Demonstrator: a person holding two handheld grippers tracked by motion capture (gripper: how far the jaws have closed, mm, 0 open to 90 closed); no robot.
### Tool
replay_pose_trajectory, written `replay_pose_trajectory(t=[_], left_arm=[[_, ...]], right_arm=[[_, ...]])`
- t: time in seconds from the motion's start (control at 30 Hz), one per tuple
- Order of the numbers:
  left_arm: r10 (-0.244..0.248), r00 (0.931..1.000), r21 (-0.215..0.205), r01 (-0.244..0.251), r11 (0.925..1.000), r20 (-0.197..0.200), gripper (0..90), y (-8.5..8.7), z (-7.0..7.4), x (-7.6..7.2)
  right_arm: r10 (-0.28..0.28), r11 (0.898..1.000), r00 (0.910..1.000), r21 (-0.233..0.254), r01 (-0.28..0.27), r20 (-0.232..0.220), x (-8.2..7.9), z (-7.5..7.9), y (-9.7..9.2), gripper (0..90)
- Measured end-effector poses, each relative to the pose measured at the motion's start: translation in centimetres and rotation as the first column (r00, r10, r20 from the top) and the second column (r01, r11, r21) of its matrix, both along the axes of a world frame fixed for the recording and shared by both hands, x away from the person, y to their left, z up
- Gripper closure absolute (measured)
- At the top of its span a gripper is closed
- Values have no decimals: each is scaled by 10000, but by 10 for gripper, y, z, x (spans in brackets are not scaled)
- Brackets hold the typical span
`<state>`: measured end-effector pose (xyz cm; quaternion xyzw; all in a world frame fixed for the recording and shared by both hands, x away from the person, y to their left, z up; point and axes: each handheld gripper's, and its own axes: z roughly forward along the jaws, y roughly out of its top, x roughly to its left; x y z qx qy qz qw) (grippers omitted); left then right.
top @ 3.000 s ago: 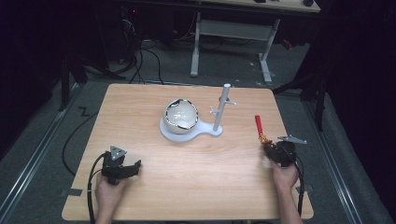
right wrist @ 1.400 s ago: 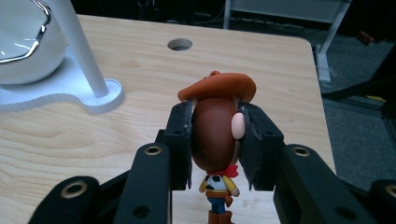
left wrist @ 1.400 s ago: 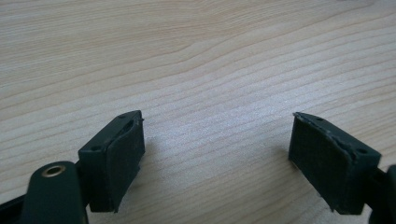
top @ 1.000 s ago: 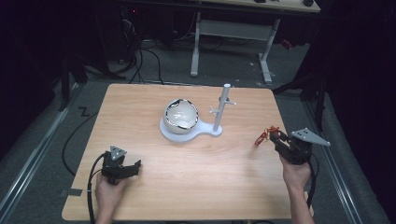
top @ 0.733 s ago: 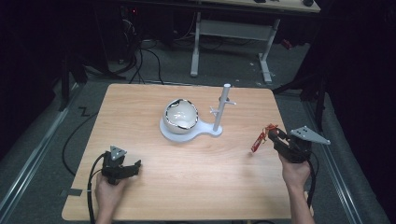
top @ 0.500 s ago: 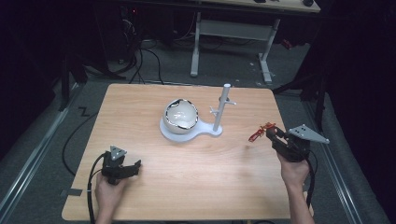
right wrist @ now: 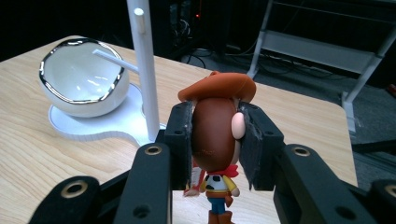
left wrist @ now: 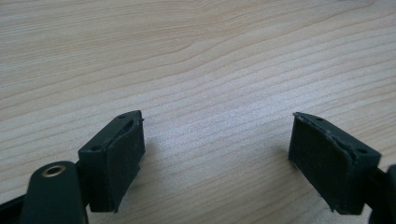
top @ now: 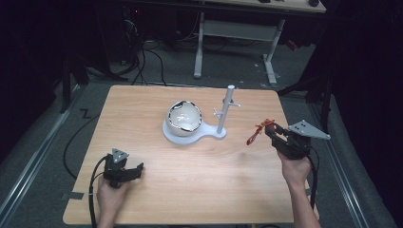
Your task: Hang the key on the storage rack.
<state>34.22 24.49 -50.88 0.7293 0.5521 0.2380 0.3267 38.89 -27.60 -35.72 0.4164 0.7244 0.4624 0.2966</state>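
The cowboy figurine (right wrist: pixel 215 140) is sitting clamped by its head between the pads of the right gripper (right wrist: pixel 215 149), lifted clear of the table (top: pixel 199 185), its red strap (top: pixel 254 134) dangling ahead of the jaws. Beyond the gripper's tips, the white peg stand (right wrist: pixel 144 70) is rising from its base, with the egg-shaped bowl (right wrist: pixel 84 77) just past it. The pickup looks done; hanging or placing the figurine at the stand is probably what remains. The left gripper (left wrist: pixel 217 154) is resting wide and empty.

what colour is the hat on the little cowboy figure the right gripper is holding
Orange-brown. The hat on the cowboy figure shows best in the right gripper view.
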Motion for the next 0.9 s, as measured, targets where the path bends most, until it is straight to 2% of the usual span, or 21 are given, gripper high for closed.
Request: replay_pose_trajectory(t=[0.4, 0.9], left_arm=[[-2, 10000, -1, 2, 10000, -1, 188, 0, 0, 0], [0, 10000, -4, 0, 10000, 0, 188, 0, 0, 0]], right_arm=[[420, 9991, 9991, 4, -420, 114, 6, 13, 12, 672], [955, 9952, 9948, -233, -947, 356, 13, 29, 33, 673]])
